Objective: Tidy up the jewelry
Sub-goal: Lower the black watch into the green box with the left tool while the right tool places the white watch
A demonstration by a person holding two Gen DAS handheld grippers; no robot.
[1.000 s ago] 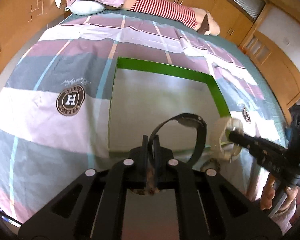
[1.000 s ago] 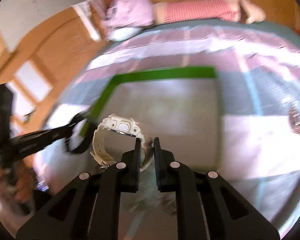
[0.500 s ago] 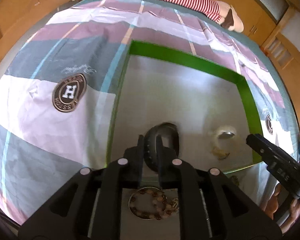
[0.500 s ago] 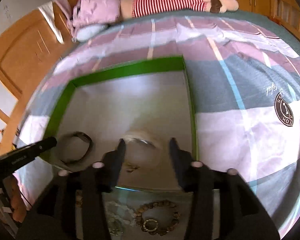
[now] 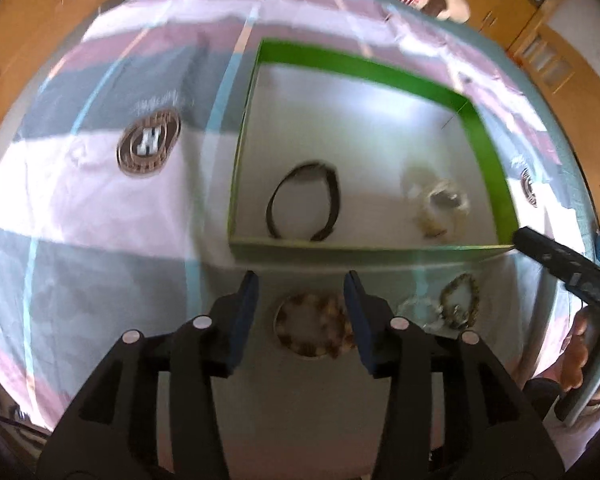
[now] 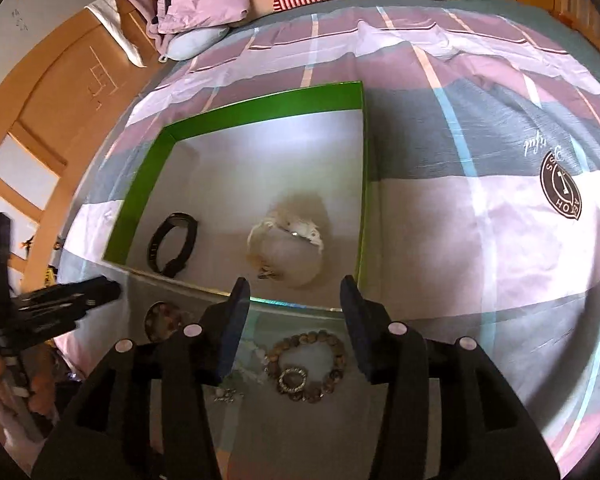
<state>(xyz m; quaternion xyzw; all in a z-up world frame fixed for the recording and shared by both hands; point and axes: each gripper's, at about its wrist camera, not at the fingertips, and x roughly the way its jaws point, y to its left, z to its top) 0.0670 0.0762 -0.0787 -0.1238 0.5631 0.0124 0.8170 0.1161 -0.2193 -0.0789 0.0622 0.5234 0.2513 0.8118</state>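
two watches boxed, bracelets still waiting

nearest, the left gripper [image 5: 300, 292] and right gripper [image 6: 292, 300] hang with jaws spread and empty over the beaded bracelets [image 6: 306, 364] lying on the bedspread just outside the green box [image 6: 148, 160]. inside it lie the black watch [image 5: 304, 200] and white watch [image 6: 286, 244], well apart. the bracelets look left to move.

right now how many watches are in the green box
2. The black watch lies by the near left corner of the green box; the cream watch lies to its right, nearer the right wall. The bracelets sit outside.
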